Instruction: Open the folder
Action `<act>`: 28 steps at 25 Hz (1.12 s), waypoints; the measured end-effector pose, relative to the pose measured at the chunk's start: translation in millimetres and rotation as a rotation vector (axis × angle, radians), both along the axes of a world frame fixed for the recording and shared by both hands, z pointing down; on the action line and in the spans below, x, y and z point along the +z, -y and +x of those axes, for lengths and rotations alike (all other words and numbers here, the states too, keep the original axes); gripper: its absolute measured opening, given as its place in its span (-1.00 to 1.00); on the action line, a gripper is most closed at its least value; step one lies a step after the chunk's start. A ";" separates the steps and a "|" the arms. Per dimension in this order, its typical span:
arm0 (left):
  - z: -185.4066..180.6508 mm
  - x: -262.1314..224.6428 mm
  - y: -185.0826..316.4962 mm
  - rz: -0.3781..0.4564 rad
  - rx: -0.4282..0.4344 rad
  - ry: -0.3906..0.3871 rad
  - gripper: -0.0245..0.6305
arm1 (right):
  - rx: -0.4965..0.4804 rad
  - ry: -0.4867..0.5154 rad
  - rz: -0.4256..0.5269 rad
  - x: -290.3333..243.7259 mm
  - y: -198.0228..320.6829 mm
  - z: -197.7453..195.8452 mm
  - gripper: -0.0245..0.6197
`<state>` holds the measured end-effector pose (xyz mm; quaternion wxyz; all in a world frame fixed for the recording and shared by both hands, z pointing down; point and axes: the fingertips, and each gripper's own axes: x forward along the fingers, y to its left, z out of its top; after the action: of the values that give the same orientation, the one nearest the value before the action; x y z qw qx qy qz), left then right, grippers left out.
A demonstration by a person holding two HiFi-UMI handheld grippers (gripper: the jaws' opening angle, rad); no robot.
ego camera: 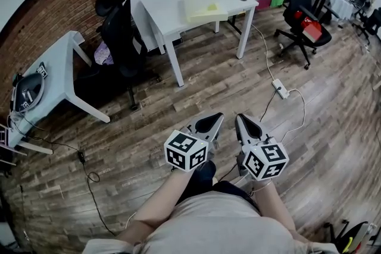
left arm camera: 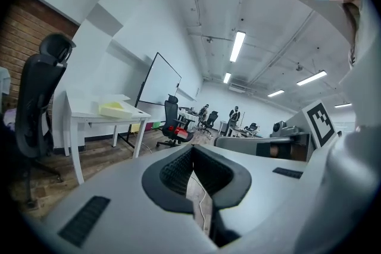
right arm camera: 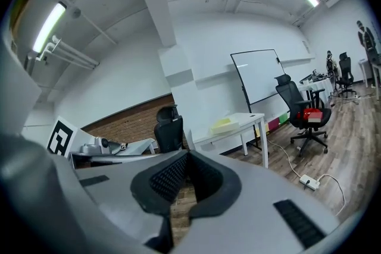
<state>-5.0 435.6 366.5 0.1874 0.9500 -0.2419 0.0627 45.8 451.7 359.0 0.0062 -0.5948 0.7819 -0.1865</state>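
**Folder untouched, both grippers well short of the table**

As far as the pictures show, none of the task is done. The pale yellow folder (ego camera: pixel 201 6) lies flat and apparently closed on the far white table (ego camera: pixel 172 15), towards its right end, with nothing touching it. The person stands well apart from it on the wooden floor (ego camera: pixel 196 86). The left gripper (ego camera: pixel 209 123) and right gripper (ego camera: pixel 246 125) are held side by side in front of the body, both aimed roughly at the table. By my reading the approach, a grip on the cover and the lifting of it are all yet to come.

In the left gripper view its fingers (left arm camera: pixel 169 171) meet at the tips with nothing between them. The right gripper's fingers (right arm camera: pixel 159 178) are closed and empty likewise.

Only the head view gives the layout:
- a black office chair (ego camera: pixel 119 27) sits left of the table
- a power strip (ego camera: pixel 280 88) and its cable lie on the floor to the right, between the person and the table

The left gripper view adds a whiteboard (left arm camera: pixel 159 81) beyond the table and small figures far down the room. The right gripper view shows the folder side-on and a brick wall (right arm camera: pixel 128 125) behind the chair
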 end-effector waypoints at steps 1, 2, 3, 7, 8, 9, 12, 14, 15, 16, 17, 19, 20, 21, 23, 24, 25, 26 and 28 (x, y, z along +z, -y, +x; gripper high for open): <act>1.8 -0.3 5.4 0.003 -0.001 0.000 -0.87 | 0.002 -0.002 0.006 -1.9 5.2 2.8 -0.86; 3.2 -0.3 11.3 0.004 -0.002 -0.003 -0.87 | 0.002 -0.004 0.011 -2.7 10.3 4.9 -0.86; 3.9 -0.1 17.9 0.005 -0.005 -0.006 -0.87 | 0.002 -0.007 0.013 -2.3 15.7 6.2 -0.86; 5.9 1.3 50.0 -0.005 -0.004 -0.021 -0.87 | 0.011 -0.006 -0.003 6.7 44.2 8.9 -0.86; 8.5 2.3 59.3 -0.008 0.002 -0.022 -0.87 | 0.015 -0.007 -0.007 9.1 53.6 10.7 -0.86; 12.1 3.6 69.2 -0.010 0.009 -0.021 -0.87 | 0.017 -0.009 -0.012 11.1 64.0 12.8 -0.86; 22.3 6.9 100.8 -0.013 0.033 -0.011 -0.87 | 0.017 -0.023 -0.018 12.5 99.0 17.9 -0.86; 27.6 6.3 124.0 -0.009 0.047 -0.006 -0.87 | 0.019 -0.029 -0.015 10.5 125.0 21.5 -0.86; 29.7 5.7 136.9 -0.007 0.052 -0.003 -0.87 | 0.023 -0.030 -0.014 9.4 138.7 23.3 -0.86; 31.4 5.2 150.0 -0.007 0.057 -0.002 -0.87 | 0.027 -0.029 -0.013 8.4 152.3 24.8 -0.86; 32.9 4.7 163.0 -0.006 0.062 -0.001 -0.87 | 0.031 -0.028 -0.011 7.4 165.6 26.1 -0.86; 35.2 3.4 188.2 0.000 0.069 0.003 -0.87 | 0.038 -0.027 -0.007 5.7 191.1 28.1 -0.86; 36.0 2.6 200.5 0.002 0.072 0.005 -0.87 | 0.041 -0.027 -0.006 4.8 203.1 28.8 -0.86; 36.8 1.5 212.7 0.005 0.075 0.006 -0.87 | 0.044 -0.027 -0.004 3.9 214.4 29.4 -0.86; 38.9 -0.9 236.5 0.010 0.080 0.002 -0.87 | 0.051 -0.029 0.002 1.9 236.4 30.9 -0.86; 40.0 -1.8 247.9 0.013 0.084 0.000 -0.87 | 0.056 -0.029 0.005 1.1 247.1 31.8 -0.86; 41.1 -2.4 258.6 0.015 0.089 -0.001 -0.87 | 0.062 -0.028 0.007 0.8 257.2 32.6 -0.85; 42.2 -2.7 268.4 0.016 0.093 -0.001 -0.87 | 0.066 -0.027 0.008 0.6 266.6 33.3 -0.86; 45.4 -3.0 286.3 0.016 0.103 -0.003 -0.87 | 0.074 -0.028 0.008 0.4 284.0 34.7 -0.86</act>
<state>40.4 149.3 363.6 0.1765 0.9627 -0.1930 0.0691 80.5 167.7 359.4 0.0045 -0.6257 0.7603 -0.1744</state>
